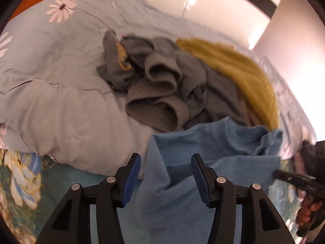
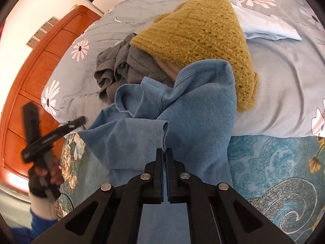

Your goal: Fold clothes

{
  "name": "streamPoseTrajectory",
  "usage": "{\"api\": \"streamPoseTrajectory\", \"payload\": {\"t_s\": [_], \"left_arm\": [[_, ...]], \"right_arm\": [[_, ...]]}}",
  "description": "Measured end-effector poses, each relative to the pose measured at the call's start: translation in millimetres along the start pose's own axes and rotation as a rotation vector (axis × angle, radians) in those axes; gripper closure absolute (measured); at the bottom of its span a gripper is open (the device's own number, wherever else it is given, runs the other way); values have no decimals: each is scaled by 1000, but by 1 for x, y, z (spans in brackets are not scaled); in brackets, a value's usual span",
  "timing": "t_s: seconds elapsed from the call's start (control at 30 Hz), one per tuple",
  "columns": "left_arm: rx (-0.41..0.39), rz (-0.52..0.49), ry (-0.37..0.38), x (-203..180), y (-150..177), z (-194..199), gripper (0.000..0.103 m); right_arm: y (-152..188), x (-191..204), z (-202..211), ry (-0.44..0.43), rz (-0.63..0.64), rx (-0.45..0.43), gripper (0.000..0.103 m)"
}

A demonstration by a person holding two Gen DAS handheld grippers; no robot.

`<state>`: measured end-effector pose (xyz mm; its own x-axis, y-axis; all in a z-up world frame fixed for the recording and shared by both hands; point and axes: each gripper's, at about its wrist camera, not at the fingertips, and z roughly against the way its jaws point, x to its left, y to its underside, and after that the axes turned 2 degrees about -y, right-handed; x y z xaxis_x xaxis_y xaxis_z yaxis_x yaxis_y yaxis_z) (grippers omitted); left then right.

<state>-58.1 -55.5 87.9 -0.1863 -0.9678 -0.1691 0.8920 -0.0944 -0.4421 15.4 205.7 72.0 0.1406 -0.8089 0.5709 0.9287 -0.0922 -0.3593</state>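
A blue fleece garment point(image 1: 203, 162) point(image 2: 172, 118) lies crumpled at the near edge of the bed. My right gripper point(image 2: 164, 152) is shut on an edge of the blue garment. My left gripper point(image 1: 165, 162) is open, its fingers on either side of a fold of the same garment, not pinching it. Behind it lies a heap with a grey garment point(image 1: 162, 85) point(image 2: 121, 65) and a mustard knitted sweater point(image 1: 233, 71) point(image 2: 203, 40).
The clothes rest on a grey-blue quilt with white daisies point(image 1: 61, 71) point(image 2: 284, 81) over a teal floral bedspread point(image 2: 274, 172). A folded pale-blue cloth point(image 2: 264, 26) lies far right. A wooden cabinet point(image 2: 40, 71) stands at left. The other gripper shows in each view point(image 1: 300, 185) point(image 2: 46, 138).
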Motion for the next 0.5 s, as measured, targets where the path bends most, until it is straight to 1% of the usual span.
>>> {"api": "streamPoseTrajectory", "payload": {"t_s": [0.03, 0.13, 0.23, 0.33, 0.37, 0.43, 0.5], "left_arm": [[35, -12, -25, -1, -2, -9, 47], [103, -48, -92, 1, -4, -23, 47], [130, -59, -183, 6, -3, -29, 47], [109, -70, -272, 14, -3, -23, 48], [105, -63, -280, 18, -3, -22, 48], [107, -54, -277, 23, -3, -23, 46], [109, -66, -289, 25, -2, -28, 46]], "right_arm": [[0, 0, 2, -2, 3, -4, 101], [2, 7, 5, -2, 33, -9, 101], [2, 7, 16, -2, 53, -30, 101], [1, -4, 31, 53, 54, -73, 101], [0, -11, 34, 75, 47, -83, 101], [-1, -26, 32, 83, 11, -81, 101], [-2, -41, 29, 92, -25, -79, 102]]}}
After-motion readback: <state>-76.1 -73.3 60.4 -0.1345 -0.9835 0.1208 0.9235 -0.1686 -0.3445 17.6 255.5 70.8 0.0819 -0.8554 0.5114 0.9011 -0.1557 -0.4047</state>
